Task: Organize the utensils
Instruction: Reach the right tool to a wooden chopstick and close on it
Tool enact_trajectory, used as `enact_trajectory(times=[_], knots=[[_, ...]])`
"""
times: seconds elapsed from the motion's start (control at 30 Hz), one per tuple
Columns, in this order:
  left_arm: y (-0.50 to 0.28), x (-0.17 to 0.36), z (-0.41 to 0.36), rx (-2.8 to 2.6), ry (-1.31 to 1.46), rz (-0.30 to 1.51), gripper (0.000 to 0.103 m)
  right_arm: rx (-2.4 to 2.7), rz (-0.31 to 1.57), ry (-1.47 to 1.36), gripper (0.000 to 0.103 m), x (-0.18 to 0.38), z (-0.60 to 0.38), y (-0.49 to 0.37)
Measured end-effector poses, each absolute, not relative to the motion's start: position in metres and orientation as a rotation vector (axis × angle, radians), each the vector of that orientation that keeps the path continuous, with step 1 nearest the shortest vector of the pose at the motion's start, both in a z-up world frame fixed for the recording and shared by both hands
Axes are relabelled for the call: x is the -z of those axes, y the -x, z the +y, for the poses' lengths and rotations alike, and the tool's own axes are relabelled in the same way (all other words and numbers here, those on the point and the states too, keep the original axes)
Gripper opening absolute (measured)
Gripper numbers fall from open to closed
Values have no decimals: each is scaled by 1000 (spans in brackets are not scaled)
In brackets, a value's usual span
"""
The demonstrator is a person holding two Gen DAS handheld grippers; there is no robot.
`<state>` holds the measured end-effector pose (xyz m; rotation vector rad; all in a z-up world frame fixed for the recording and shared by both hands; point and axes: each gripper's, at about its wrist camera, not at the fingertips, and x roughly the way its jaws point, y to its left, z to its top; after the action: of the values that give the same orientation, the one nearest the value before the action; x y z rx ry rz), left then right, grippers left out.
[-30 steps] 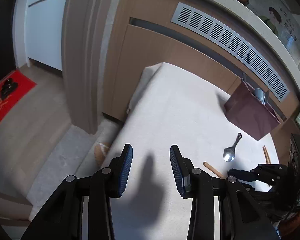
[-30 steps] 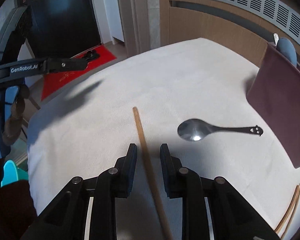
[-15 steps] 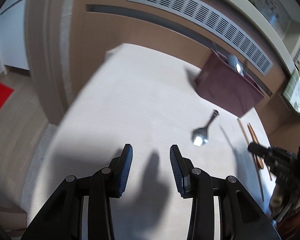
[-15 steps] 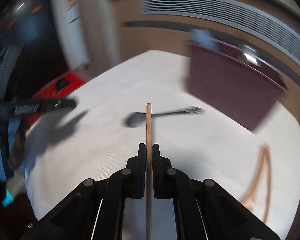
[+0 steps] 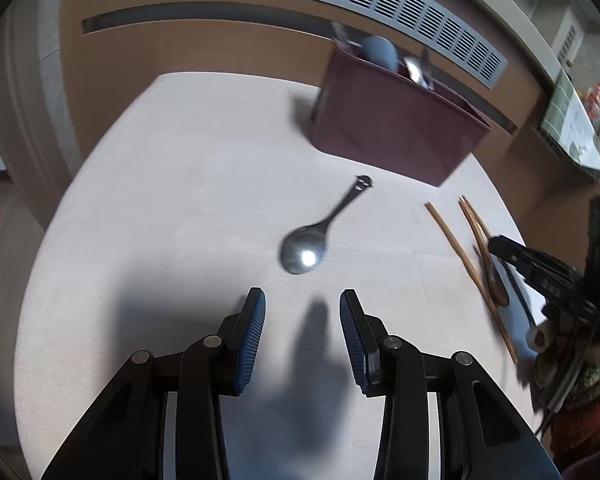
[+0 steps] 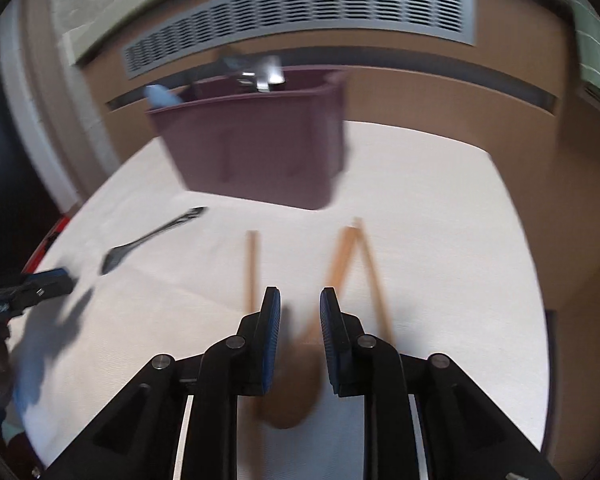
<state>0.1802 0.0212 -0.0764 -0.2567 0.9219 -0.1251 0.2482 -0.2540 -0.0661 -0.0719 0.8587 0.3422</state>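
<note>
While the left gripper [image 5: 302,312] hangs over the near part of the table [image 5: 180,200] with its jaws wide and nothing between them, a metal spoon [image 5: 320,228] lies just ahead of its fingertips, bowl toward the gripper and handle pointing at the far edge. Beyond the spoon a dark red box [image 5: 392,124] stands near the far edge, with a few utensils sticking up out of it. Toward the right edge lie a single chopstick [image 5: 460,256] and, beside it, a wooden spoon [image 5: 486,256].

From the right wrist view, which is blurred, the right gripper [image 6: 300,308] hovers with its jaws apart and holding nothing; the wooden spoon's bowl [image 6: 296,392] shows below them, and the chopstick [image 6: 253,268] lies just to their left on the cloth.
</note>
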Motion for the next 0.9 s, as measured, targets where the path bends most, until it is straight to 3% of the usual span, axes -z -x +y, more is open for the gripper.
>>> enact_trajectory(times=[0.4,0.63,0.9], knots=[[-193,72,-13,198,163,918,40,-325,930,53,20,80,-256,-269],[-223,73,12,150,106,882,40,-333,842,76,20,63,-276,-253],[-223,77,24,149,164,897,40,-294,923,51,20,80,-297,-267]])
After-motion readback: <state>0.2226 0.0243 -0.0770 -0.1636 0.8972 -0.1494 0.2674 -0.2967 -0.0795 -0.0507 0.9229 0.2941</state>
